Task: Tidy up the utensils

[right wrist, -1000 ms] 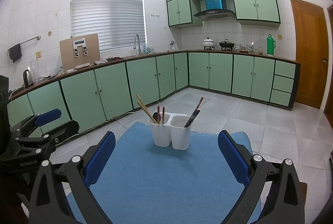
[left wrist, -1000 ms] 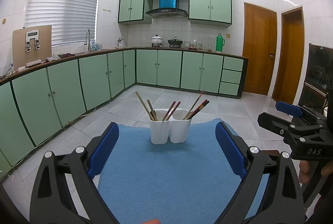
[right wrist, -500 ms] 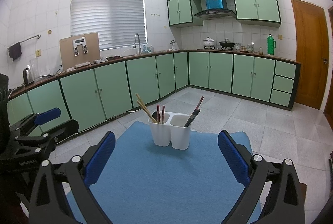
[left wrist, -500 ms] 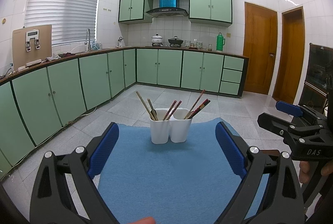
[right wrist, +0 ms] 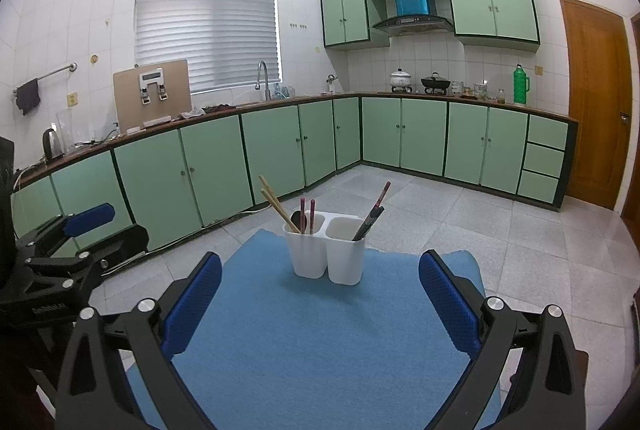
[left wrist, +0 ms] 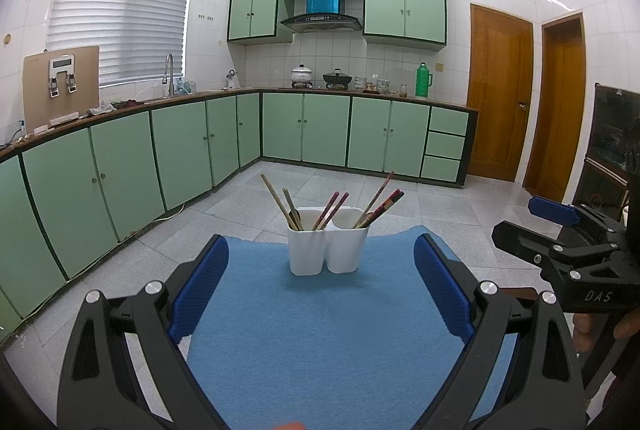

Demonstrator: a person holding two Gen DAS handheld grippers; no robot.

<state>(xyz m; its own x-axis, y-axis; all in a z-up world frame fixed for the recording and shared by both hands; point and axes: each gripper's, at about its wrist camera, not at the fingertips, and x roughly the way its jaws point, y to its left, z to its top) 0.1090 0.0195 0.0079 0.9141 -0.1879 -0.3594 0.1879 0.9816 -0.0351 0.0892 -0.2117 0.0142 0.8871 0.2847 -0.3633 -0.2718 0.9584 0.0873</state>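
Blue textured cloth [left wrist: 320, 342] covers the surface, with the white two-compartment plastic utensil holder [left wrist: 328, 246] standing upright toward its far edge. Left claw [left wrist: 320, 290] and right claw [right wrist: 320, 306] both hover spread wide, holding nothing, short of the holder. Wooden and red-brown chopsticks [left wrist: 376, 204] lean in both compartments.
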